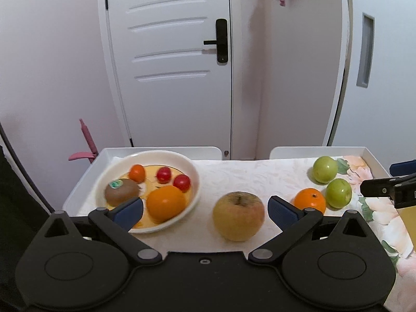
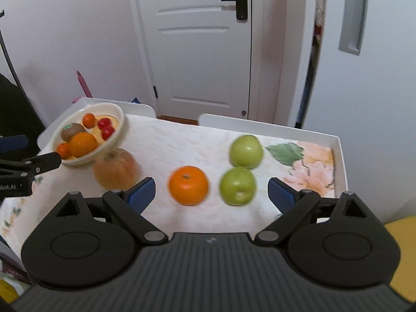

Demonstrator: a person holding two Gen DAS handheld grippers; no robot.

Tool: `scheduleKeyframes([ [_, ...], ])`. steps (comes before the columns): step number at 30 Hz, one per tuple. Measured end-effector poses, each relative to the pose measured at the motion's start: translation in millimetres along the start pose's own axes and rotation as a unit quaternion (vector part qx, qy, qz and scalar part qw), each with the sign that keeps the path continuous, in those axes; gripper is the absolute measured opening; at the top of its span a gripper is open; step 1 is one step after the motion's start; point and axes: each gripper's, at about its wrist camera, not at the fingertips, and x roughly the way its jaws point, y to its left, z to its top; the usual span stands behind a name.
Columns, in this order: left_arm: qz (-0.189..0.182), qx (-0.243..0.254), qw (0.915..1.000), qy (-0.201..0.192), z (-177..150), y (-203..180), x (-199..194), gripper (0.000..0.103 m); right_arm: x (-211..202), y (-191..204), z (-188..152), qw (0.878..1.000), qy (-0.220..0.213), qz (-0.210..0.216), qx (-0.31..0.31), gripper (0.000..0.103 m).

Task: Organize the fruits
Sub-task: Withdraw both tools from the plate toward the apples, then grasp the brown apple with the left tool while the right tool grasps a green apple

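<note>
A white bowl (image 1: 193,179) (image 2: 118,113) at the table's left holds a kiwi (image 1: 121,191), an orange (image 1: 166,202), two red tomatoes (image 1: 182,182) and small orange fruits (image 1: 137,172). A yellowish apple (image 1: 238,215) (image 2: 115,170) lies on the cloth between the tips of my open left gripper (image 1: 205,209). To the right sit an orange (image 1: 309,199) (image 2: 188,185) and two green apples (image 1: 325,169) (image 2: 238,186). My right gripper (image 2: 212,193) is open, with the orange and the nearer green apple just ahead of its fingers.
The table is a white tray-like top (image 1: 286,150) with raised rims, covered by a floral cloth (image 2: 306,166). A white door (image 1: 176,65) stands behind it. A pink object (image 1: 85,143) leans at the far left. Something yellow (image 2: 400,257) lies beyond the right edge.
</note>
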Motion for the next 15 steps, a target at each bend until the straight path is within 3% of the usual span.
scheduleKeyframes([
  [11, 0.016, -0.006, 0.9994, 0.029, -16.9, -40.5, 57.3, 0.103, 51.5, -35.5, -17.0, 1.0, 0.011, 0.013, -0.024, 0.103],
  [15, 0.018, -0.008, 0.999, 0.041, -22.3, -48.5, 74.8, 0.101, 66.9, -36.7, -20.6, 0.999, 0.019, 0.018, -0.035, 0.097],
])
